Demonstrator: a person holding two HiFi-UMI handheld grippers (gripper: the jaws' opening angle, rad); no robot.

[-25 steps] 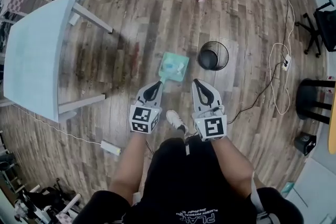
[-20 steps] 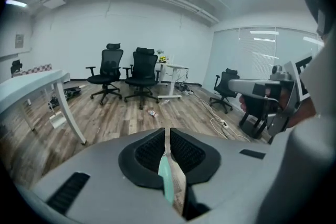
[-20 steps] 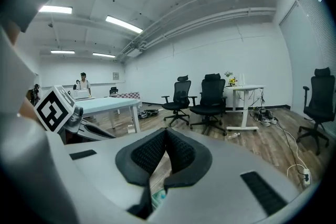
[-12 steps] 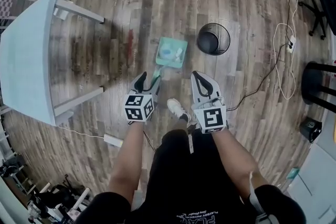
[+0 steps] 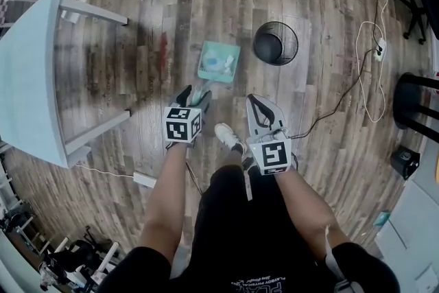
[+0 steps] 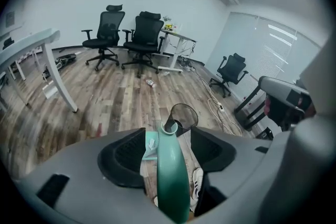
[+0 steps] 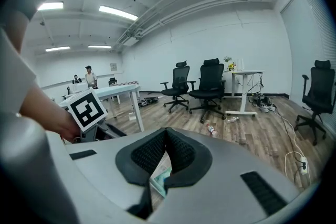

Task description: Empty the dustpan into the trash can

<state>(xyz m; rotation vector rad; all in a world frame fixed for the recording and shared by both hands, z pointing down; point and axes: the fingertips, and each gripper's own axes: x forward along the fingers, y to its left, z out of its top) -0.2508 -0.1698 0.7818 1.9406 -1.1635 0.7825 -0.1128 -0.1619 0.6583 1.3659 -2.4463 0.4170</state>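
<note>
While the left tool [image 5: 194, 94] points steeply down at the floor [image 5: 137, 31], its jaws have just been opening and now stand wide apart. In the left gripper view I see the green handle [image 6: 172, 176] running up between the jaws, with a gap on either side; neither pad presses on it.

Dustpan [image 5: 218, 62]: flat on the floor at 12 o'clock from the left tool, handle end toward me. Pale scraps [image 5: 226, 66] lie in the pan.

Can [image 5: 276, 43]: black mesh, upright on the floor, between 2 and 3 o'clock from the dustpan, near it but not touching. In the left gripper view it stands just past the tip of the handle.

Right tool [image 5: 252, 99]: jaws together, pads meeting at the tips, nothing clamped. Through the slit under the pads in its own view I catch only a corner of the dustpan. It sits at 3 o'clock from the left tool and is clear of both dustpan and can.

One white shoe [image 5: 228, 137] is planted between the two tools. A white table [image 5: 31, 79] stands at 9 o'clock, and a cable [image 5: 367, 62] loops across the floor at 3 o'clock. Office chairs [image 6: 126, 39] line the far side of the room.
</note>
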